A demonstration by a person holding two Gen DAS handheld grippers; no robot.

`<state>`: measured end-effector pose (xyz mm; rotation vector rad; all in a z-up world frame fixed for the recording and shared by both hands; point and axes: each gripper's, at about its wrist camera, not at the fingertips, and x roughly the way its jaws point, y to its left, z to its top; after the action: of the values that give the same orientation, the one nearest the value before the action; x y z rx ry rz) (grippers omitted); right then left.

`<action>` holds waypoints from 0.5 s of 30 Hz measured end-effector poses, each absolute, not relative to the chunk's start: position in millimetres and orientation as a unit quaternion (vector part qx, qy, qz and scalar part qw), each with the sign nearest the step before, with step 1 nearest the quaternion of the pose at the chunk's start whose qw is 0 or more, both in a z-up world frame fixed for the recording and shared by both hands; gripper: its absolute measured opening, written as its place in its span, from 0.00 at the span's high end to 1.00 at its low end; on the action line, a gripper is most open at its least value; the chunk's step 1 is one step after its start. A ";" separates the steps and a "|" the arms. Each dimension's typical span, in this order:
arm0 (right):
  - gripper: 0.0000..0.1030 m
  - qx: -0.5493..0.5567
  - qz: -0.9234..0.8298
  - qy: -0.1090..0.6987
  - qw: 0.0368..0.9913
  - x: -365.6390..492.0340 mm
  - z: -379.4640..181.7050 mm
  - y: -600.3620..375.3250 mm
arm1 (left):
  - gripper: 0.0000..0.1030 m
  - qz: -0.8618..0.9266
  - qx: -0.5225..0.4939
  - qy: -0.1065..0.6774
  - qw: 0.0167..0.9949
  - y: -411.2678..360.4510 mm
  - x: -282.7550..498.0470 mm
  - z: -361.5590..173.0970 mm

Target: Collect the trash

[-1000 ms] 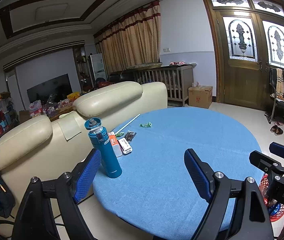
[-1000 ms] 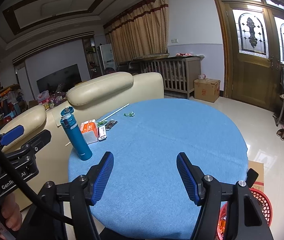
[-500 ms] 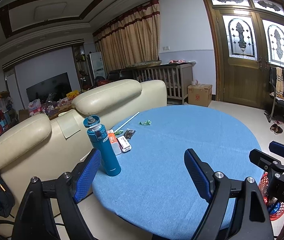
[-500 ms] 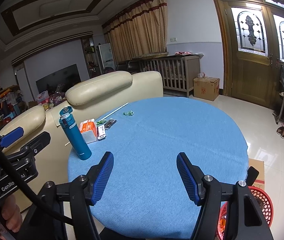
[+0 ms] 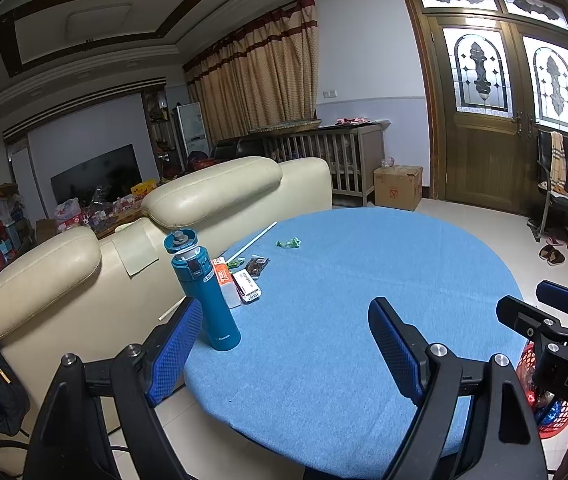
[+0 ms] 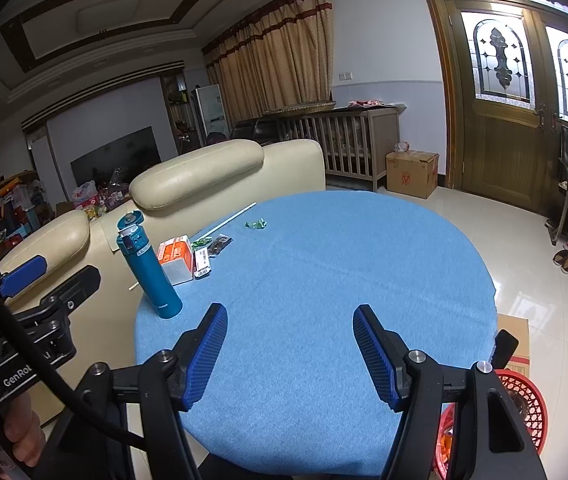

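A round table with a blue cloth holds scraps at its far left: a crumpled green wrapper, also in the right wrist view, a dark wrapper, a small green scrap and a long white straw. A red mesh basket stands on the floor at the table's near right. My left gripper and right gripper are both open and empty, held over the table's near edge, far from the scraps.
A teal flask stands at the table's left edge beside an orange and white box. A cream sofa backs onto the table's left. A cardboard box lies beside the basket. A wooden door and chairs are at the right.
Both views have drifted slightly back from the table. Both grippers stay open, and nothing on the table has moved.
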<state>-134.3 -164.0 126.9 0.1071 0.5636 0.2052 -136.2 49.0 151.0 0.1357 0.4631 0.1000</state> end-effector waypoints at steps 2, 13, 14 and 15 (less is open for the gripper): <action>0.33 0.052 0.101 0.278 0.954 -133.6 127.3 -162.8 | 0.17 0.048 0.067 0.230 0.970 49.0 -136.2 151.0; 0.33 0.051 0.101 0.279 0.954 -132.9 126.7 -162.1 | 0.17 0.046 0.068 0.230 0.970 49.5 -136.0 150.7; 0.33 0.051 0.101 0.279 0.954 -133.0 126.6 -161.9 | 0.17 0.046 0.068 0.230 0.970 49.4 -136.1 150.7; 0.33 0.050 0.101 0.279 0.954 -132.7 126.4 -161.9 | 0.17 0.046 0.068 0.230 0.970 49.5 -136.2 150.5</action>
<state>-132.7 -161.9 126.4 0.1022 0.5664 0.2049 -136.2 49.5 150.5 0.1382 0.4641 0.0924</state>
